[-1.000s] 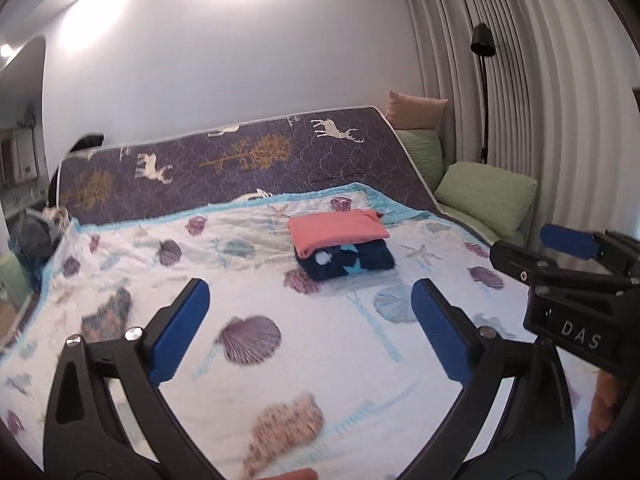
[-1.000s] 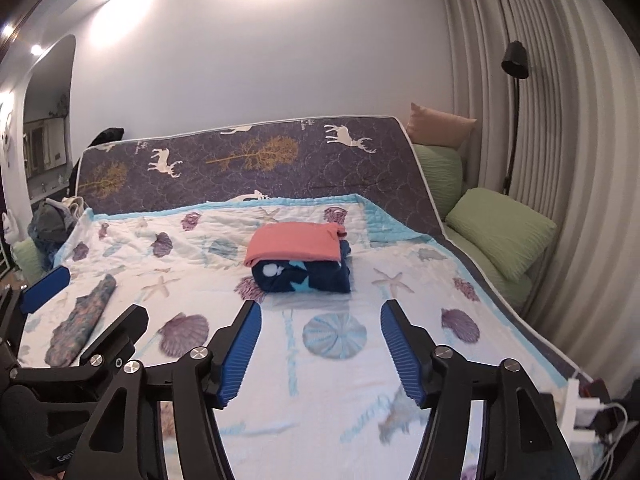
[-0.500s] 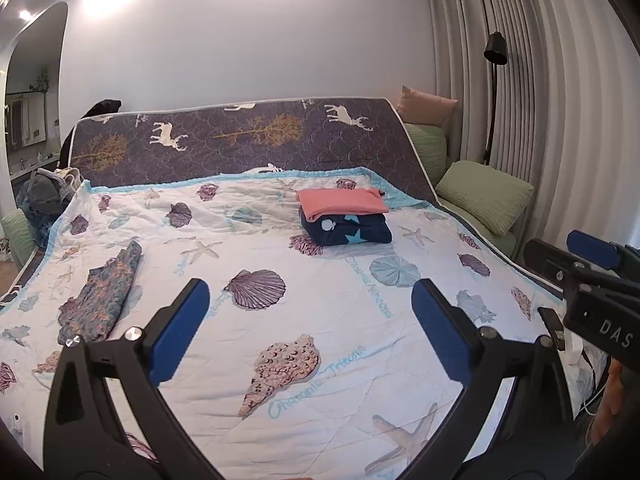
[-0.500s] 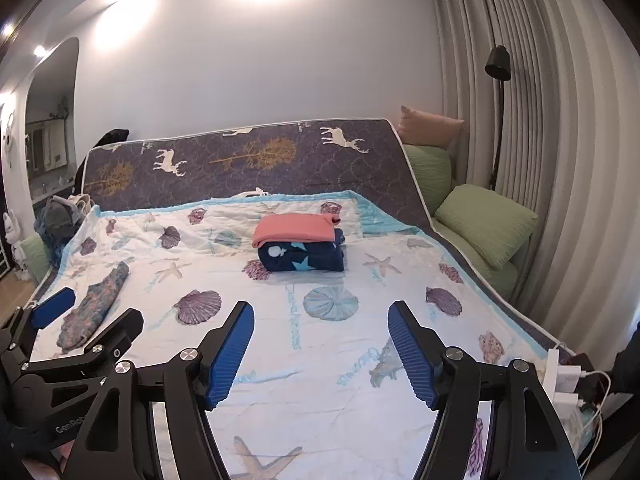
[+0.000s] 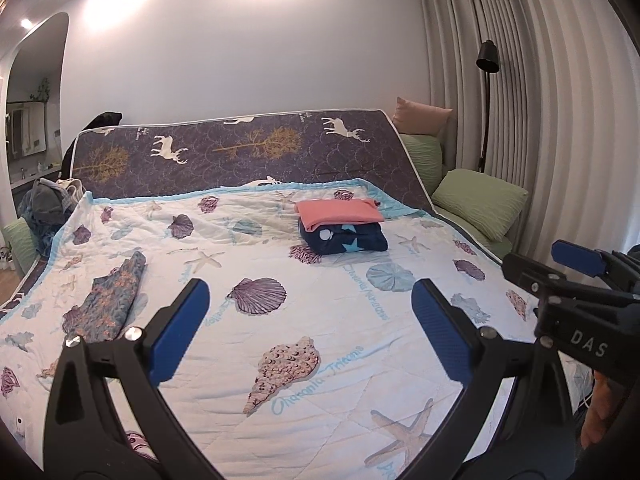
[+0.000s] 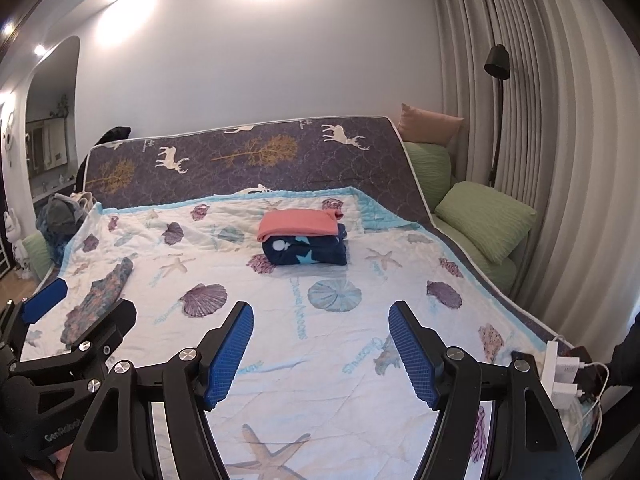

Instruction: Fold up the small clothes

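My left hand-held gripper (image 5: 308,332) and right hand-held gripper (image 6: 320,354) both stand released, empty. The unfolded patterned garment (image 5: 114,300) lies on the bed (image 5: 320,400) to my left — long axis running away from me — nearer my left.

Both grippers hang over the near end of the bed (image 5: 320,360), side by side: the right gripper (image 6: 320,354) just to the right of the left gripper (image 5: 310,330). Ahead of them, well apart, a stack of two folded clothes (image 6: 302,238) lies on the quilt (image 6: 280,380), one piece on top of the other. Ahead and left of the left gripper, a folded garment (image 5: 110,300) lies near the bed's left edge. Behind the stack a mattress (image 6: 248,160) leans upright against the wall. Pillows (image 6: 484,216) lie right of the bed, a floor lamp (image 6: 498,112) behind them. A power strip (image 6: 562,374) sits just right of the right gripper.
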`<state>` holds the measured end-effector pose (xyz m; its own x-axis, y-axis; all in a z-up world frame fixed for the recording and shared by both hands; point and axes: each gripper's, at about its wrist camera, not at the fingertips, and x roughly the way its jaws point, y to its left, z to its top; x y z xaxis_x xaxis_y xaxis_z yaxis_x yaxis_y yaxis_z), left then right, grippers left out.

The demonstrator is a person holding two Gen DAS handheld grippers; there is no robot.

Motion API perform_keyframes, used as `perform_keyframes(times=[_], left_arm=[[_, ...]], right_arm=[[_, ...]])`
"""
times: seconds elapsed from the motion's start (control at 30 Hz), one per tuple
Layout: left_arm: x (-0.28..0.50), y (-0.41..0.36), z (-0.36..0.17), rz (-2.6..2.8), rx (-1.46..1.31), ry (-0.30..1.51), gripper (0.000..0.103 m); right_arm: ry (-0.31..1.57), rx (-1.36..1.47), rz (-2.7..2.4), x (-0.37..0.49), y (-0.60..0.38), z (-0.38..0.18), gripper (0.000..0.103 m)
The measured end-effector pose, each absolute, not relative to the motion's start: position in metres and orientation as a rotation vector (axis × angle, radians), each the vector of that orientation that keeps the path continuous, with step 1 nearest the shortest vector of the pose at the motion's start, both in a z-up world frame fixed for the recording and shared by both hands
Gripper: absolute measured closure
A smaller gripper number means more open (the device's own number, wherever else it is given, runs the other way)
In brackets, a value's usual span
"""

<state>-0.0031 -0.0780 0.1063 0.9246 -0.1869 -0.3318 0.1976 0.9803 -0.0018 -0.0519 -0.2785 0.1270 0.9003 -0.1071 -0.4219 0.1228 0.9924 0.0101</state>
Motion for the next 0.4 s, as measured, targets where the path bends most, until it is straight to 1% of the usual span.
perform_keyframes(times=[0.4], left_arm=[[-0.0101,-0.0767,0.1079,-0.200,0.038,0.333,0.002]], right_arm=[[0.443,0.037,-0.111,-0.0541,-0.2728,0.1255,0.030]])
